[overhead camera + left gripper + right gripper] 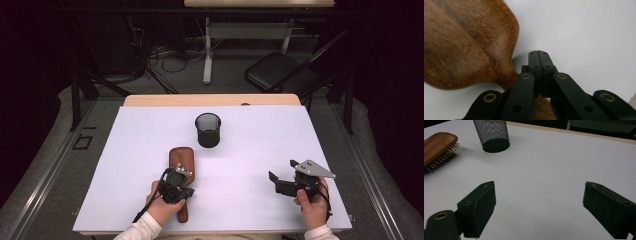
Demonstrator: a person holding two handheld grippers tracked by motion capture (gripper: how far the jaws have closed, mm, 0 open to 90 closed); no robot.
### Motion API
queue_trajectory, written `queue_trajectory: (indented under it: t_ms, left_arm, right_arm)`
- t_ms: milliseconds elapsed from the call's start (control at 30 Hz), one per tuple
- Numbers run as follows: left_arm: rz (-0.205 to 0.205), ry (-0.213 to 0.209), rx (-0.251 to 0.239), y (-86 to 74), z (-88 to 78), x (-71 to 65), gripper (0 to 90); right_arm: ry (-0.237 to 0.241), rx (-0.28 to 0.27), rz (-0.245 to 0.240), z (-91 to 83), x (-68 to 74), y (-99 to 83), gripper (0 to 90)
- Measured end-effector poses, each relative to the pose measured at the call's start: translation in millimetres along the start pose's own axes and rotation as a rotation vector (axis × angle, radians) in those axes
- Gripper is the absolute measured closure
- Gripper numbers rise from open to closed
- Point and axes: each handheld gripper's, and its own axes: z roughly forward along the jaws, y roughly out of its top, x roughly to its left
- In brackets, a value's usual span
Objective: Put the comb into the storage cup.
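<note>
A brown wooden hairbrush (181, 156) lies bristles down on the white table, its handle running toward the near edge. My left gripper (181, 176) hovers over the neck of the hairbrush (461, 45). In the left gripper view its jaws are pressed together with nothing between them, just right of the handle, which passes beneath them. A black mesh cup (208, 130) stands upright beyond the brush. My right gripper (282, 172) is held at the near right with jaws wide open and empty. The right gripper view (539, 200) looks toward the mesh cup (492, 135) and the hairbrush (437, 146).
The white sheet (250, 145) covers the table top, with a wooden strip (210, 100) along the far edge. A black folding chair (280, 70) and cables sit on the floor beyond the table.
</note>
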Motion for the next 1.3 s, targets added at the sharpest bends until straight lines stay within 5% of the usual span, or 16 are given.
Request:
queue_trajectory:
  t_ms: [667,1300]
  left_arm:
    - [-0.043,0.048,-0.017,-16.7,-12.3,20.7,90.0]
    - [-0.068,0.033,-0.043,-20.7,-18.7,26.2,90.0]
  right_arm:
    - [0.003,0.009,-0.002,0.7,0.5,-0.2,11.1]
    - [0.000,0.005,-0.003,1.2,1.1,-0.5,11.1]
